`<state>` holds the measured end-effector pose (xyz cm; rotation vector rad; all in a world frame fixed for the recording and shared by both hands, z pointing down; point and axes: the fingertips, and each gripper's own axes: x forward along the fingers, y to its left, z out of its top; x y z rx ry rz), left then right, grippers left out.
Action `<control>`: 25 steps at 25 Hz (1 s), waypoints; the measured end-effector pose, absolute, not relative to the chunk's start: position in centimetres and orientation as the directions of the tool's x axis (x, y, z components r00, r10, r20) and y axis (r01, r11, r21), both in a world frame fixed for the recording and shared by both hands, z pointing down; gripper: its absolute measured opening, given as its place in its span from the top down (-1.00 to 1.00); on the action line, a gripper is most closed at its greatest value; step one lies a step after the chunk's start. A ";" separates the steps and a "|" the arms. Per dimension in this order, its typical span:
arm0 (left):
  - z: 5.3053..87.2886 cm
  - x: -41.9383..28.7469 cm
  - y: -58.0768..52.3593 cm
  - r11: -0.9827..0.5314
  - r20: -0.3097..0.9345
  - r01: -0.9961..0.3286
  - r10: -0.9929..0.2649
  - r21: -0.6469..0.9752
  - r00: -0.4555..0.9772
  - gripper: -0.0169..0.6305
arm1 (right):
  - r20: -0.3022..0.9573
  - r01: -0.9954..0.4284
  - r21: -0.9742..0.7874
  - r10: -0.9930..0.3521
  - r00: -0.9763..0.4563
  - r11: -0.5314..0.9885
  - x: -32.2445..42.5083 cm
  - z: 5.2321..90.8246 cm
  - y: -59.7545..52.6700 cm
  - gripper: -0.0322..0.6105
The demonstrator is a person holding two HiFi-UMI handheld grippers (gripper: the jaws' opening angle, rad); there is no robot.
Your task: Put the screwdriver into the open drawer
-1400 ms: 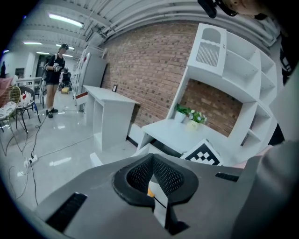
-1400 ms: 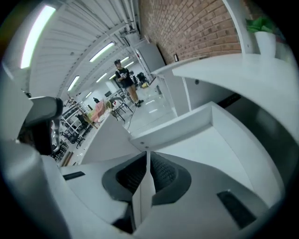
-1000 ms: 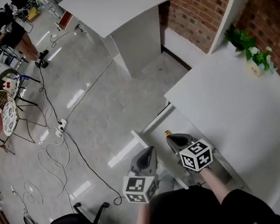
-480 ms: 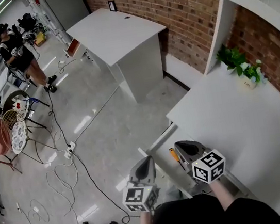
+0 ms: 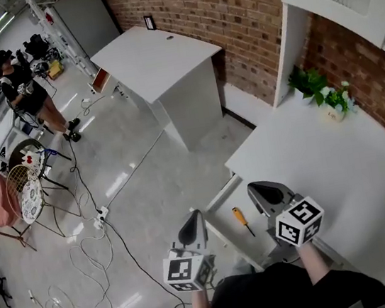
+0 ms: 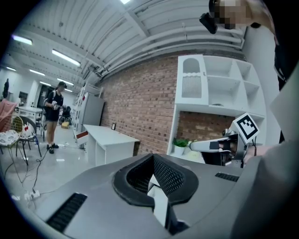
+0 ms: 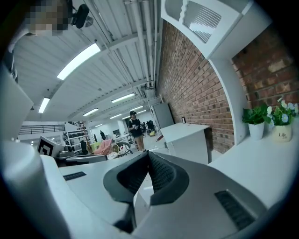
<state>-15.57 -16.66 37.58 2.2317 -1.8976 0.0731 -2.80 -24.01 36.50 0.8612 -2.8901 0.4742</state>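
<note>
Black top (image 5: 271,299), grey hand-held grippers (image 5: 196,217) (image 5: 255,189), marker cubes (image 5: 189,272) (image 5: 299,221)

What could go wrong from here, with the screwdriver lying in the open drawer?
1. The drawer stands pulled out right beside the person. A bump against it could make the screwdriver roll inside.
2. Loose cables lie across the floor close by. They could probably trip someone who steps back.

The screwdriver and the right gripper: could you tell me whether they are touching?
Apart. The head view shows the screwdriver lying in the drawer, a clear gap from the right gripper.
</note>
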 end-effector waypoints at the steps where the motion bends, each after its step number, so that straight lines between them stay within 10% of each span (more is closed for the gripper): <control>1: 37.2 -15.6 -16.6 -0.148 0.168 -0.982 -0.972 0.116 0.166 0.92 | 0.163 -0.551 -0.261 -0.526 -0.835 0.793 -2.5 36.1 -24.2 0.85; 25: 33.2 -17.0 -15.8 -0.076 0.093 -0.996 -0.992 0.044 0.079 0.92 | 0.093 -0.625 -0.117 -0.618 -0.781 0.772 2.2 31.9 -25.6 0.85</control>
